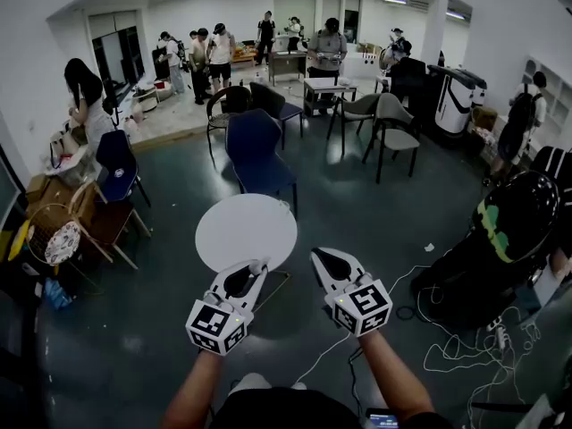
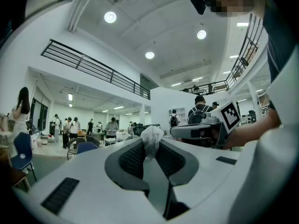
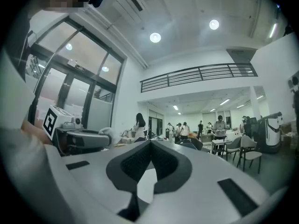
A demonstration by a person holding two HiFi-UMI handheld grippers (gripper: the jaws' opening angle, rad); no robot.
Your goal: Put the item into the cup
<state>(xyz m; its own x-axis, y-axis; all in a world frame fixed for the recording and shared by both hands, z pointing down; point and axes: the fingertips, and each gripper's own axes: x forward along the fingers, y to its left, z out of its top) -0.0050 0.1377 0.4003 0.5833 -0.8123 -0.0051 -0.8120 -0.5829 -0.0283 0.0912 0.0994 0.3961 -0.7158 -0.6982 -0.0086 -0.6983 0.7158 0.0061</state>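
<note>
We hold both grippers level by the round white table (image 1: 243,229). Our left gripper (image 2: 152,143) has its tips over the table's near rim, jaws nearly closed & pinching the white crumpled item (image 2: 152,133) right at the tips. Our right gripper (image 3: 150,144) sits just off the table's near-right rim, jaws pressed together w/ nothing between them

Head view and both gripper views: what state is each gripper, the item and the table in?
left gripper: shut on the white crumpled item, held level.
white crumpled item: pinched at the jaw tips, sticking out past them.
right gripper: shut, nothing between its jaws, held level.
round white table: upright, ahead of both grippers.
cup: not seen in any view.
</note>
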